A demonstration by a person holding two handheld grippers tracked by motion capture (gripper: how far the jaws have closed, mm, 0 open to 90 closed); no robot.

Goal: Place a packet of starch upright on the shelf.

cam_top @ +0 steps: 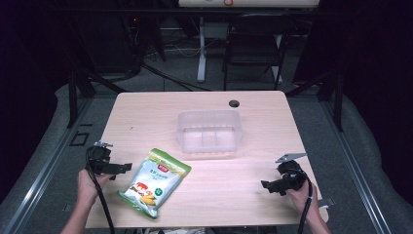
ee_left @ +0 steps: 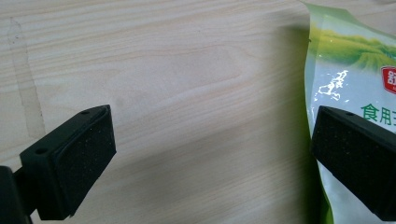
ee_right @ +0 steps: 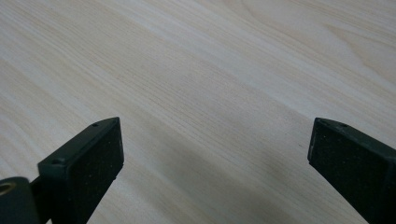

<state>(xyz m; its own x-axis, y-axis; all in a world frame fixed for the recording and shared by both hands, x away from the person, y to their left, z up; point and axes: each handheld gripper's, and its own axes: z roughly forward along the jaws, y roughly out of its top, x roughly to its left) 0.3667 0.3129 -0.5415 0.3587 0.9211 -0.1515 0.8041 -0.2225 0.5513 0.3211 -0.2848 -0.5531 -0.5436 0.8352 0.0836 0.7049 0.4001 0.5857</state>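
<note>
1. Left gripper [cam_top: 117, 168], lower left of the high view, stands with jaws spread wide and nothing between them; the green-and-white pouch [cam_top: 155, 181] lies flat just beside it, left of bottom centre.
2. Likely slip: the pouch's glossy film could skid or crumple if the pads catch only its edge.
3. Right gripper [cam_top: 267, 185], lower right, is likewise agape over bare table [cam_top: 146, 112].
4. Both hands sit low, jaws pointing inward; the clear tub [cam_top: 209, 131] waits mid-frame.
</note>
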